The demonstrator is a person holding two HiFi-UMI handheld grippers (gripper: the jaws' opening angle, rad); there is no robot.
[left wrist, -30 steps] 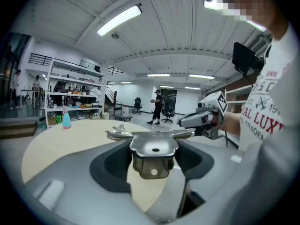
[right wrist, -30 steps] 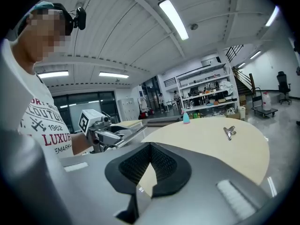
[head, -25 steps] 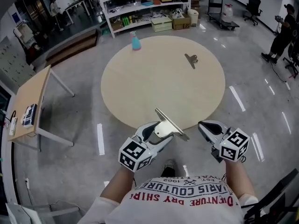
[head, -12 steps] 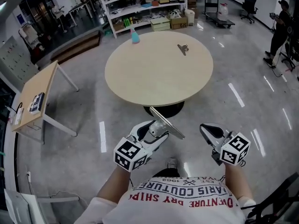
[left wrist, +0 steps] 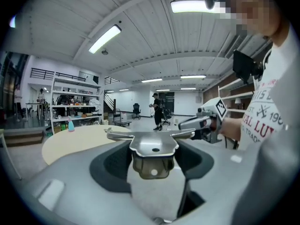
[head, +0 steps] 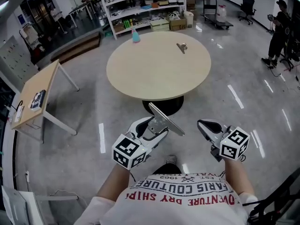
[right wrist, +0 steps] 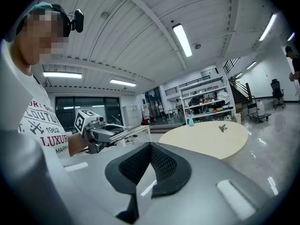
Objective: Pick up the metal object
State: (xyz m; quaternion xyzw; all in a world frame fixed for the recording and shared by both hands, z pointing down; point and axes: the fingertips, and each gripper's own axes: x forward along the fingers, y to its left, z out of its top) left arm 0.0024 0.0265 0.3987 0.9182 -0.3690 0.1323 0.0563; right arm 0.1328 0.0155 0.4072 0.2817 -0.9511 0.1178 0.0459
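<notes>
My left gripper (head: 157,125) is shut on a flat metal bracket (head: 167,119) with two thin wings, held in the air in front of the person's chest. In the left gripper view the metal bracket (left wrist: 153,146) sits clamped between the dark pads of the left gripper (left wrist: 153,162). My right gripper (head: 206,127) hangs beside it at the right, shut with nothing in it; its pads meet in the right gripper view (right wrist: 150,148). A second small metal piece (head: 181,47) lies on the far right of the round table (head: 140,74).
A blue spray bottle (head: 135,35) stands at the table's far edge. A wooden desk (head: 37,86) is at the left, shelves (head: 140,6) stand behind the table, and a person (head: 278,29) stands at the far right. Glossy grey floor lies between me and the table.
The table has drawn away and now sits well ahead of both grippers, with floor under them. The left gripper keeps its hold on the bracket; the right stays shut.
</notes>
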